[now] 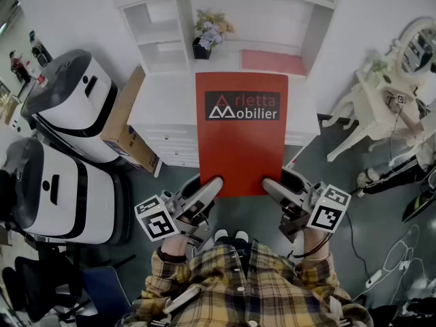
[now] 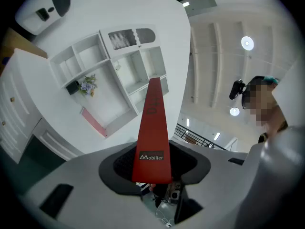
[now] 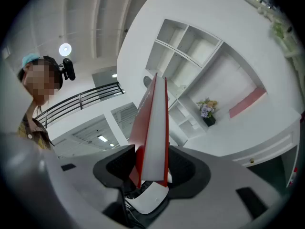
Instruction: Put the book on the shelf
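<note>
Carrying step: left gripper [image 1: 210, 186] and right gripper [image 1: 274, 187] each clamp a near corner of the thin red book [image 1: 242, 142]. It probably needs lifting forward into the white shelf unit [image 1: 319, 29].

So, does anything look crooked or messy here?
Mostly no. The red book is held straight, with the left gripper and right gripper both clamped on its near edge. Only the brown cardboard box looks odd: it sits tilted beside the white drawers.

Red book [image 1: 241, 157] (black label [image 1: 242, 106], white-red lettering); white shelf [image 1: 180, 31]; lilac flowers [image 1: 210, 34]; yellow-brown plaid shirt [image 1: 253, 286].
</note>
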The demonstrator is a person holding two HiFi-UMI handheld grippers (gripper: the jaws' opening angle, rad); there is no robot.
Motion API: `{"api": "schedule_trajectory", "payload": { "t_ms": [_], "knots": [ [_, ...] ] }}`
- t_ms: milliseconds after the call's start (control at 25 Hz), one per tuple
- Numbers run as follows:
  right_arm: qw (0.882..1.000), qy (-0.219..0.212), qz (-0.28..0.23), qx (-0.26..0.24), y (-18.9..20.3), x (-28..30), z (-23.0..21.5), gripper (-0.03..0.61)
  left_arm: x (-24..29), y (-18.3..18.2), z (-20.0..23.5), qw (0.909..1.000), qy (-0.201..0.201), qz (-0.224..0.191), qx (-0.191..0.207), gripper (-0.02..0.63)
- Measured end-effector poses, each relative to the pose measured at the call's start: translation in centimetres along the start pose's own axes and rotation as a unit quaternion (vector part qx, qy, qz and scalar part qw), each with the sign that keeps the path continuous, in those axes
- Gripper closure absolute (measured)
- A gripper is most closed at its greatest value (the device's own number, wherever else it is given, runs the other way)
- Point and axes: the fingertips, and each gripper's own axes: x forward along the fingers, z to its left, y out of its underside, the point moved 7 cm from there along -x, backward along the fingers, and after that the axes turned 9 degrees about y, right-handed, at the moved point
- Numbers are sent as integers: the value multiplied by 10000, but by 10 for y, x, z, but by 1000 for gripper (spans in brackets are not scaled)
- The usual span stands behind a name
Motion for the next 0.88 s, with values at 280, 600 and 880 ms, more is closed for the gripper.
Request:
{"api": "schedule_trajectory", "payload": {
  "t_ms": [280,600,880],
  "knots": [
    [10000,-21,-37,-8,-2,-1,2,354,1,0,-3,10000,-4,-30,14,428],
    [10000,-21,-52,-6,-4,-5,0,354,4,5,-4,10000,-9,-98,-5,428],
    [9999,-96,-17,-55,-6,-4,-1,353,4,6,-6,9999,-32,-111,51,428]
  ]
}}
